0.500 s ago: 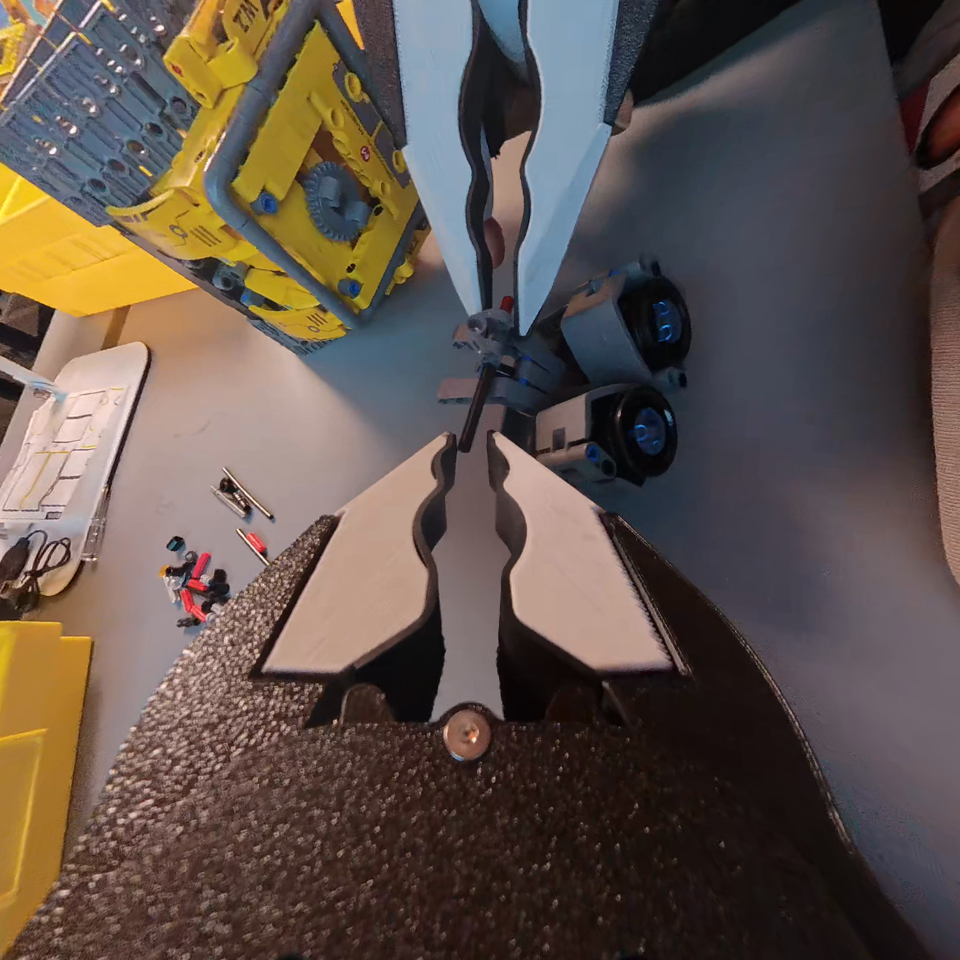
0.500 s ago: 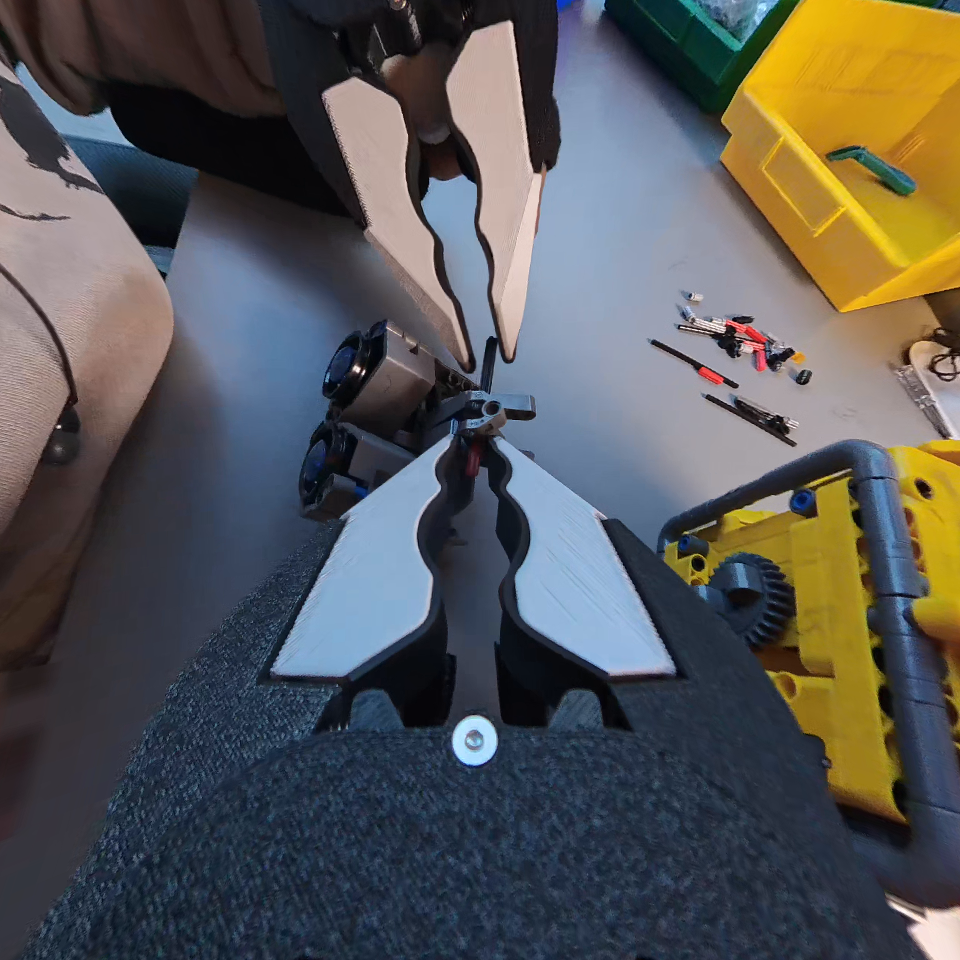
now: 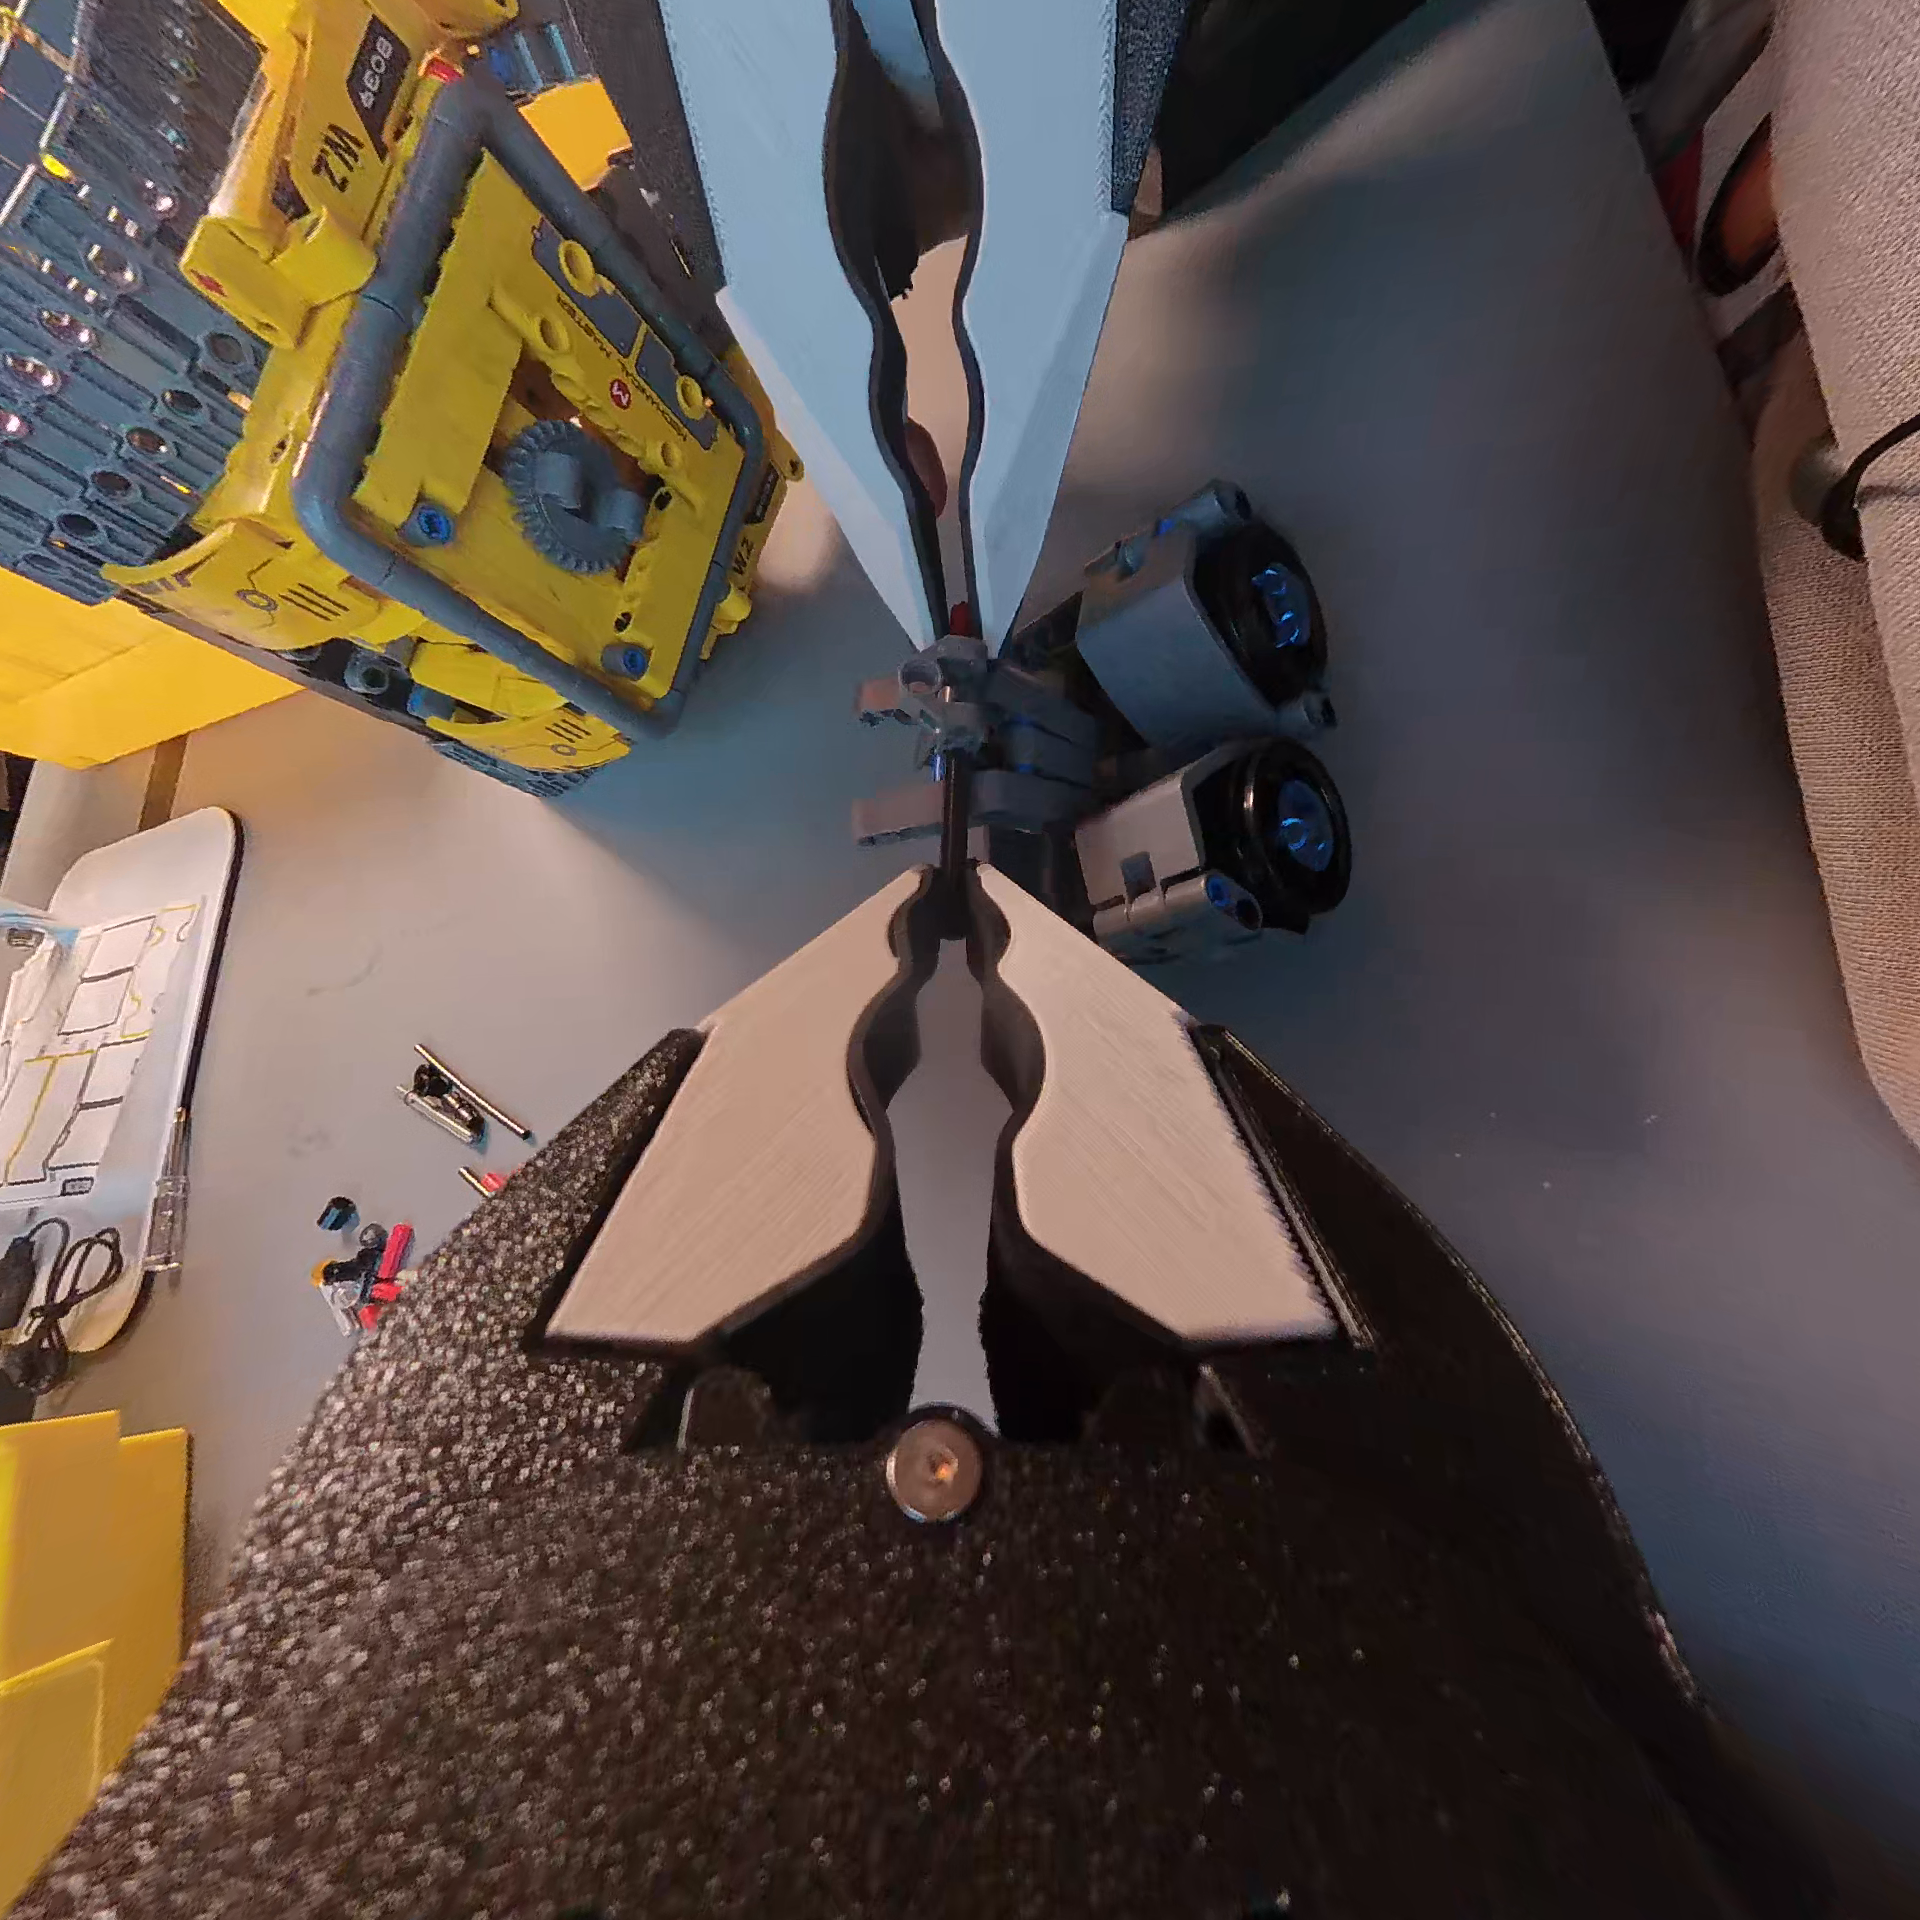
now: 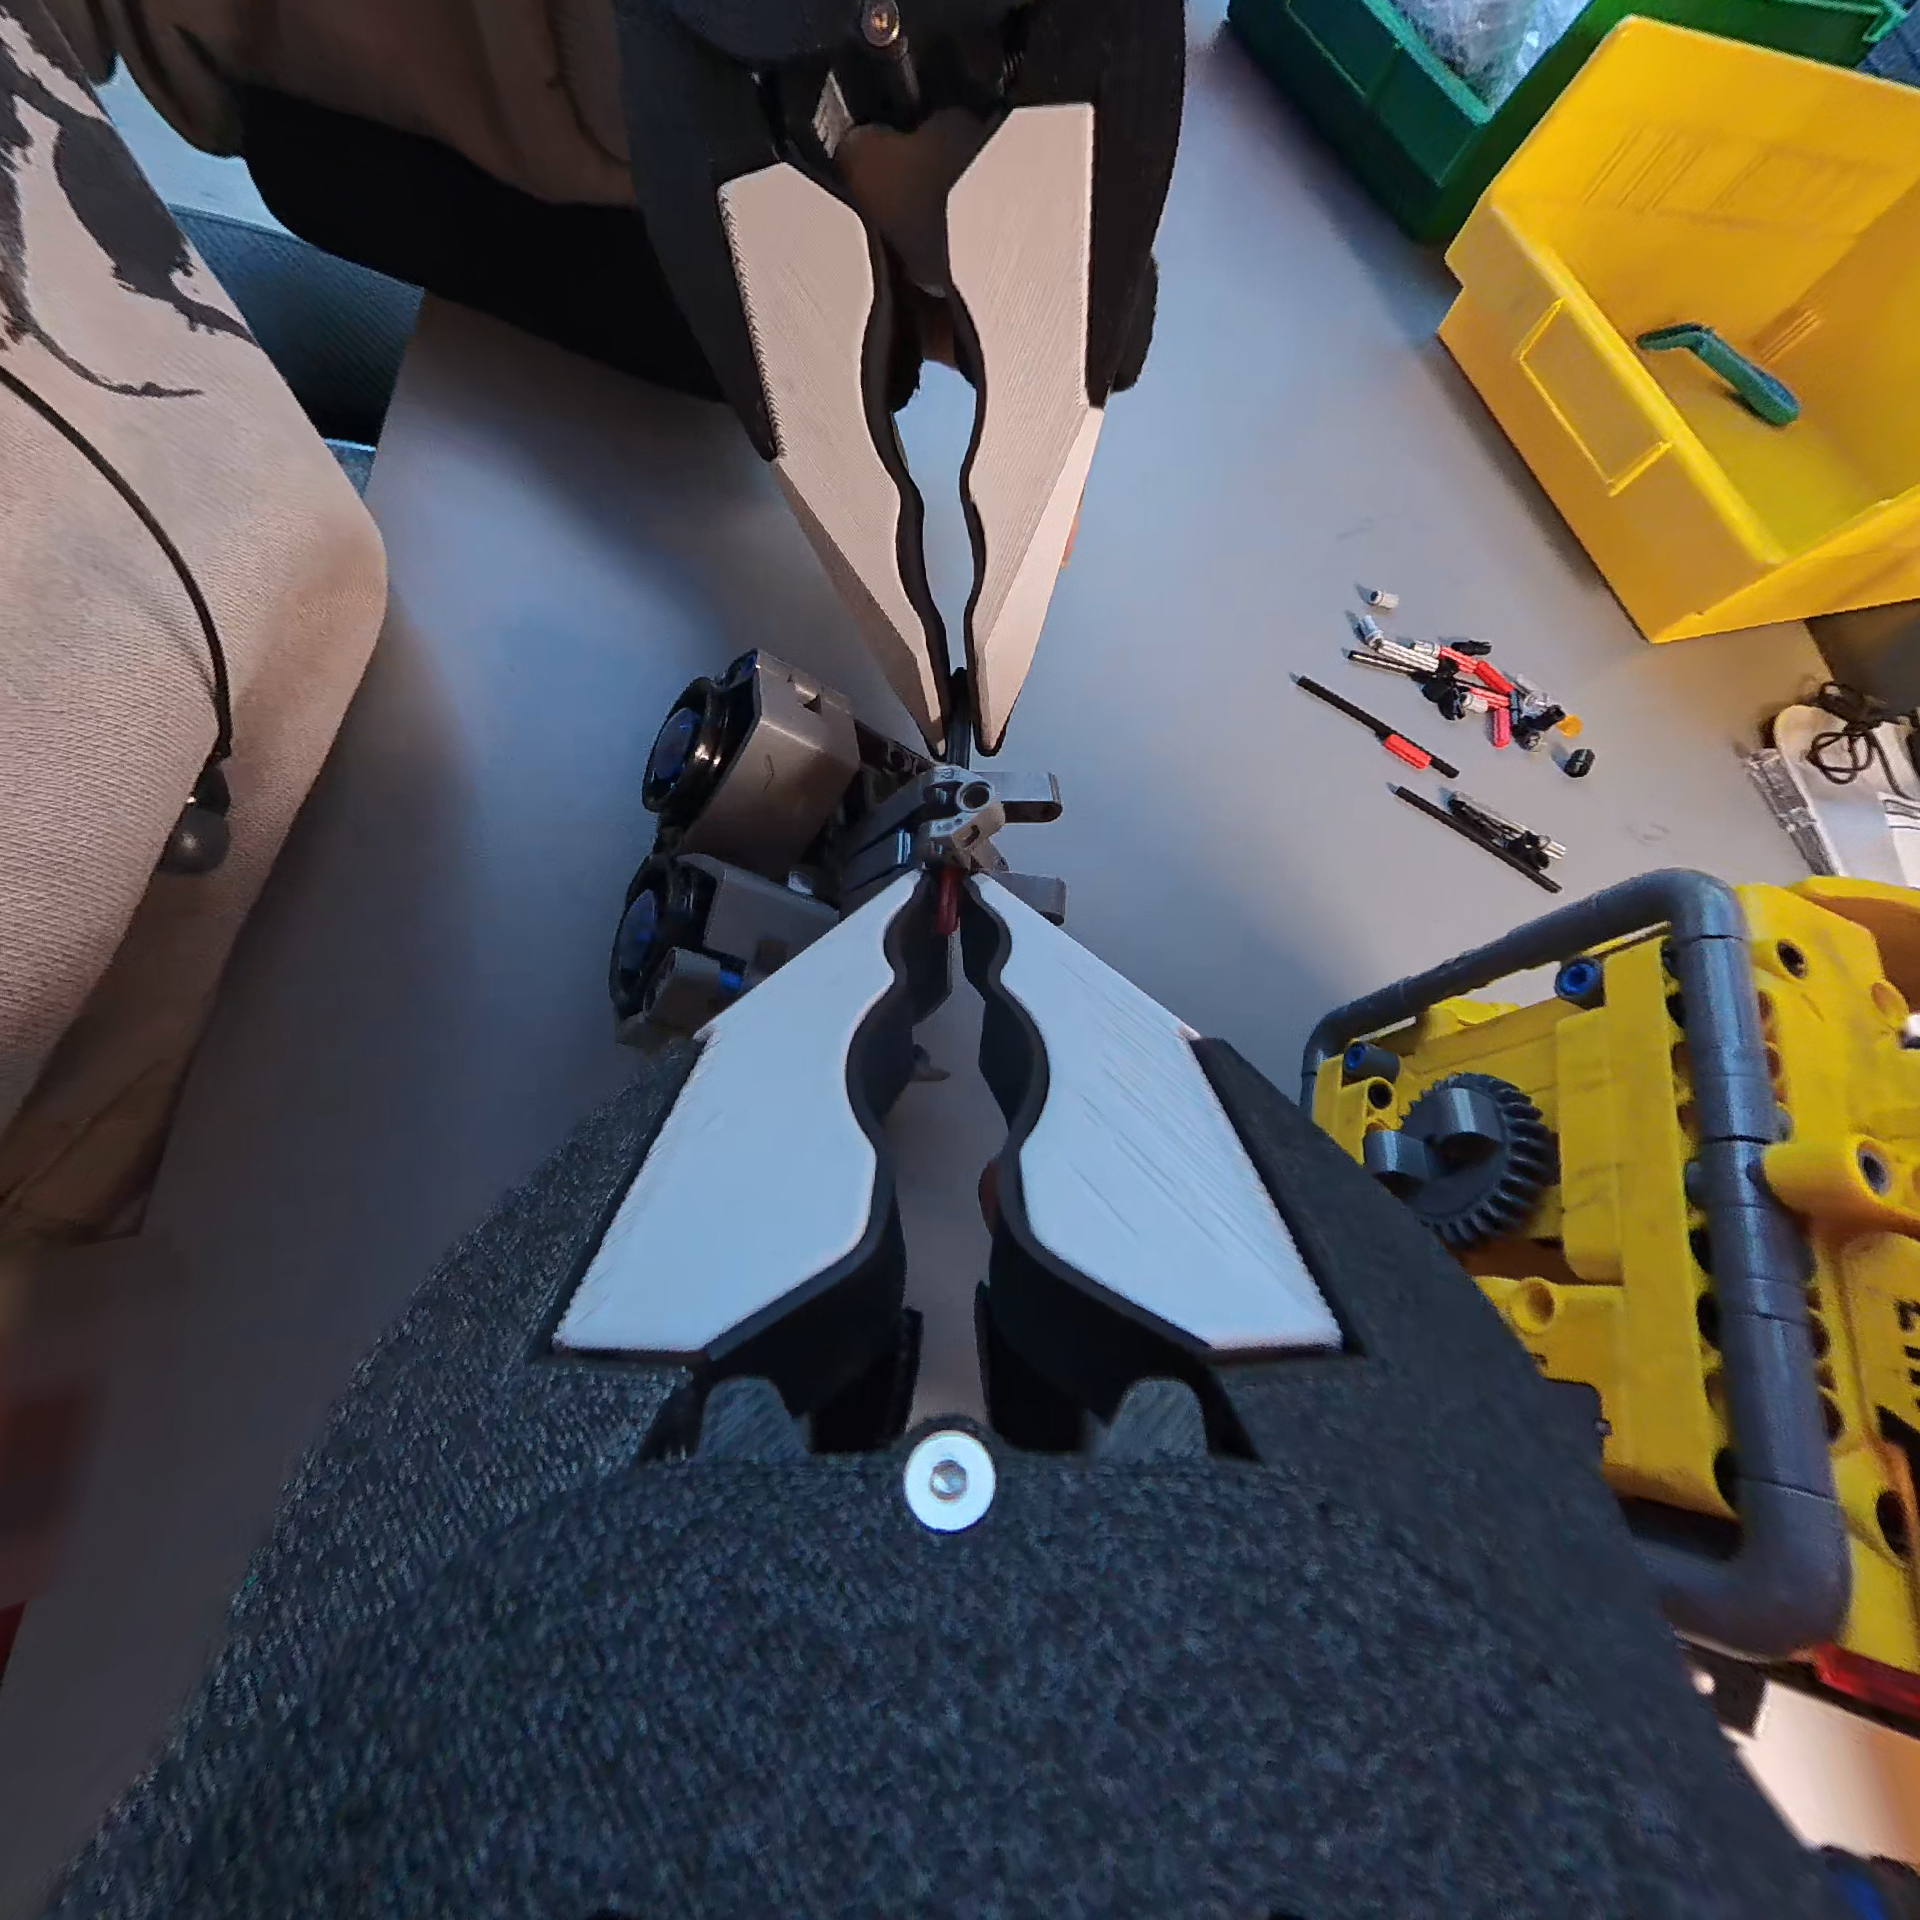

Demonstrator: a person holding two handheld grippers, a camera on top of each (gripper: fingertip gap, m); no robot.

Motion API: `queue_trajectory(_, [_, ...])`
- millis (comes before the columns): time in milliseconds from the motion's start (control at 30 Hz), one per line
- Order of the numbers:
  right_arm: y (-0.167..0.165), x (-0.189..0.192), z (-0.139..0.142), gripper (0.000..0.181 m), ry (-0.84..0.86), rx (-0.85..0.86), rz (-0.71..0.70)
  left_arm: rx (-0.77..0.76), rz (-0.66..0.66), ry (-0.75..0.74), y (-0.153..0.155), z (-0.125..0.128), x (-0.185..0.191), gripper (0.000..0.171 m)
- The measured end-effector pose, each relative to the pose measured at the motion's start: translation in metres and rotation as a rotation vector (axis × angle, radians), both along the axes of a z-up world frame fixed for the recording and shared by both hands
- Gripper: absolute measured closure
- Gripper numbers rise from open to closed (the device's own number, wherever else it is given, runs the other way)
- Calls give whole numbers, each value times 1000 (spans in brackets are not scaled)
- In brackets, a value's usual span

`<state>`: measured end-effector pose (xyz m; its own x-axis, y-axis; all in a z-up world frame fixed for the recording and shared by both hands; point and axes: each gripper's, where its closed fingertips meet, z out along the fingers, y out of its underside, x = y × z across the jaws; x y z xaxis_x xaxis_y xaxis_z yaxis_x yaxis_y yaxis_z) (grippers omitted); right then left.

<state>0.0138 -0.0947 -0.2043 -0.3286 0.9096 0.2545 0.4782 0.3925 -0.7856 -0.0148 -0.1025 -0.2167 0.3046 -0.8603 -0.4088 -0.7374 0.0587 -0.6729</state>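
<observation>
My left gripper pinches the black axle; my right gripper clamps a red pin; only the right view shows the yellow bin.

Yellow bin, loose pins, yellow brick-built model.

We saw the left gripper closed on a thin black axle at frame centre. The axle ran into a grey motor assembly lying on the table. The right gripper pinched a small red pin at the assembly's near end.
</observation>
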Motion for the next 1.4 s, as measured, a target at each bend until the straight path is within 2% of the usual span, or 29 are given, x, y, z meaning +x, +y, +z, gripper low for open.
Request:
queue_trajectory(167, [-3,0,4,180,26,18,37,-13,-14,-42,-2,3,-2,169])
queue_trajectory(200, [-2,8,0,179,-7,23,57,-16,25,-9,3,-1,-13,169])
queue_trajectory(233, [4,15,-1,179,-12,21,43,-13,65,3,8,-3,-28,169])
queue_trajectory(300, [14,25,0,179,7,24,-13,-73,50,-165,-1,12,-34,169])
queue_trajectory(433, [23,24,4,178,12,8,-70,-64,39,-162,5,16,-29,169])
queue_trajectory(500, [37,29,-15,177,-100,48,-123,-86,29,-169,5,15,-28,169])
queue_trajectory(533, [42,28,-22,171,-111,74,-142,-94,31,-177,5,15,-28,169])
queue_trajectory(600, [35,29,-28,141,-148,46,-123,-113,43,-202,6,15,-29,169])
queue_trajectory(667, [28,26,-15,133,-117,10,-98,-123,45,-216,5,15,-28,169])
queue_trajectory(767, [18,10,27,133,16,-69,-71,-130,22,-223,4,16,-21,169])
queue_trajectory(800, [11,1,34,132,38,-79,-54,-134,2,-228,3,17,-15,169])
queue_trajectory(867, [1,-18,29,129,22,-53,-12,-137,-50,-231,-1,20,-1,169])
queue_trajectory(900, [-4,-25,23,129,1,-43,20,-135,-71,-227,-3,21,5,169])
queue_trajectory(967, [-10,-32,16,152,-8,-46,64,-142,-99,-215,-8,19,12,169])
queue_trajectory(1233, [-13,-29,14,155,28,-151,64,-182,-107,-267,-15,21,9,169])
queue_trajectory(1400, [-15,-27,15,156,62,-151,54,-203,-121,-297,-19,23,10,170])
